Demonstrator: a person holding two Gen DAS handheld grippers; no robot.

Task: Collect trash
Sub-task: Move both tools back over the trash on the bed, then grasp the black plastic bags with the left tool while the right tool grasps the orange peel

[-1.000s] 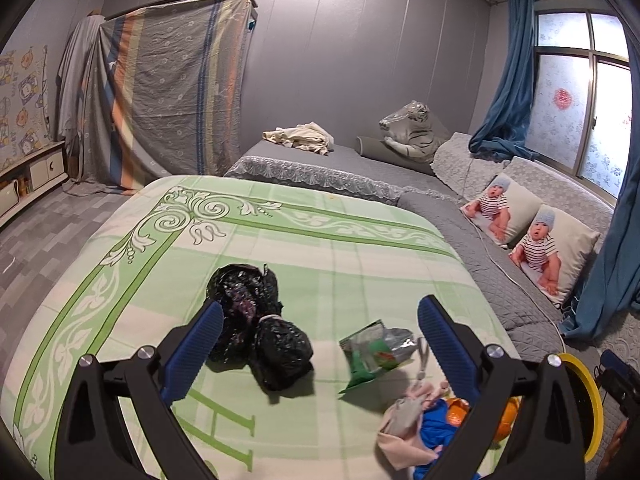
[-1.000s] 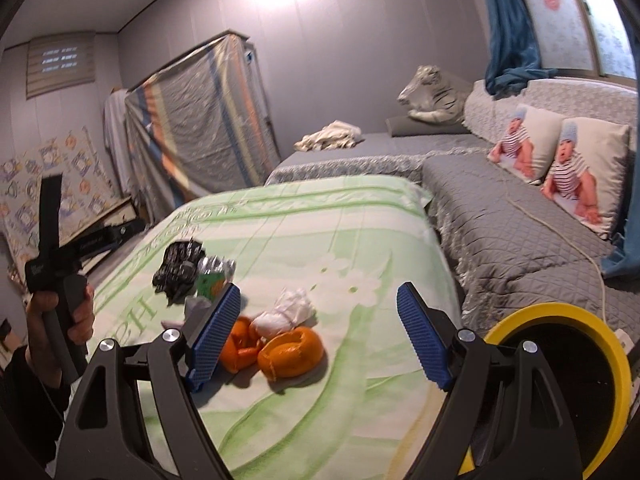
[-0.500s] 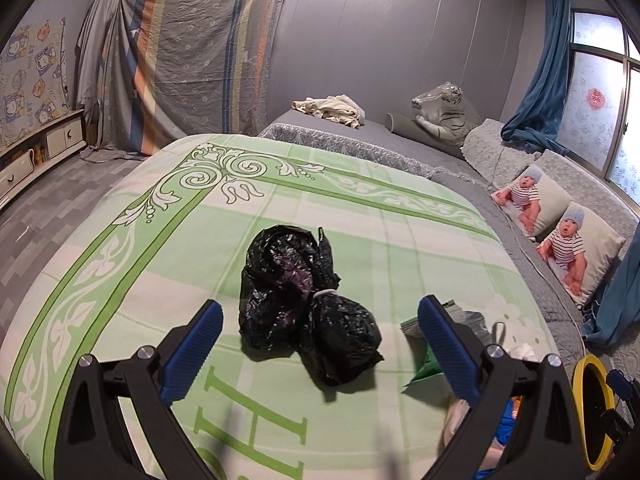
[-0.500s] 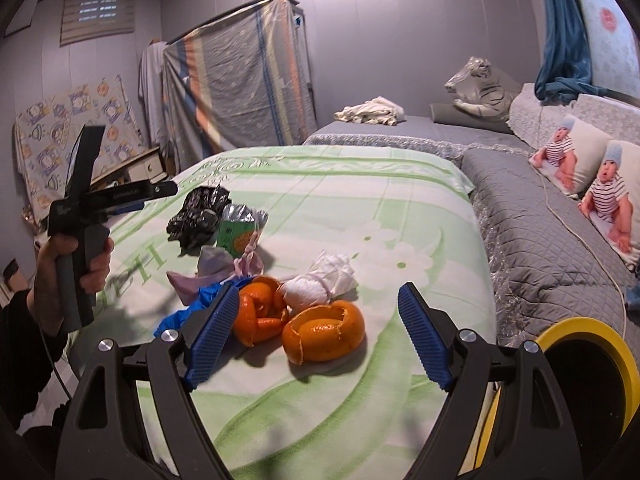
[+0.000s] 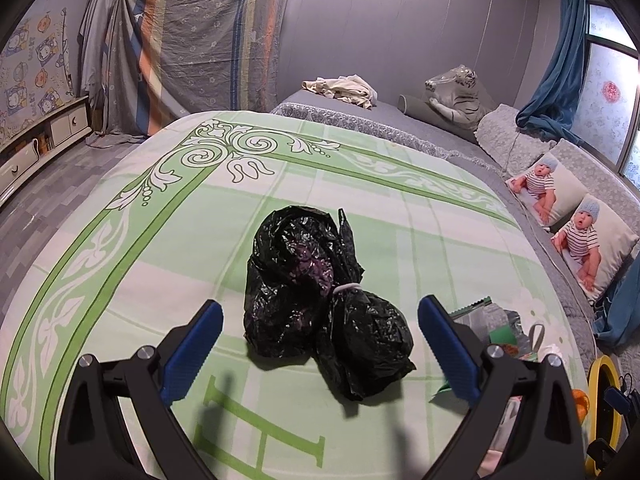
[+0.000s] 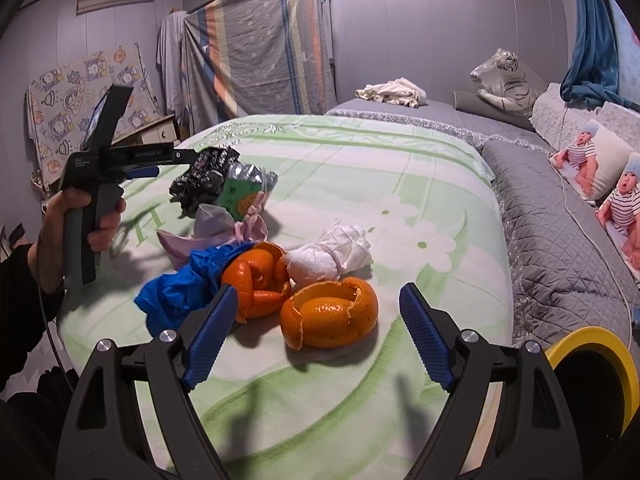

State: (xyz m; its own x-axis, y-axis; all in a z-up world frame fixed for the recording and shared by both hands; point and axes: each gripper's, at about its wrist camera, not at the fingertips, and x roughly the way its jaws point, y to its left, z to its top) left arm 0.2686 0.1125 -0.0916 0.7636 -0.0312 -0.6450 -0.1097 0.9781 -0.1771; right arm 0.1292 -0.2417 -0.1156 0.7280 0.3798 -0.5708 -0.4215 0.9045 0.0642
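Trash lies on a green and white bedspread. A knotted black plastic bag sits just ahead of my left gripper, which is open and empty, the bag's near end between the fingertips without contact. In the right wrist view an orange peel lies between the spread fingers of my right gripper, open and not touching it. Behind it are a second orange peel, a white crumpled tissue, a blue wrapper, a lilac cloth and a green snack packet.
A yellow-rimmed bin stands at the bed's right corner, beside a grey quilted mattress with baby-print pillows. A hand holds the left gripper at the bed's left side. A covered wardrobe stands by the far wall.
Both grippers have moved forward and down toward the bed. The black bag now fills the middle of the left view, and the orange peel sits between the right fingers.
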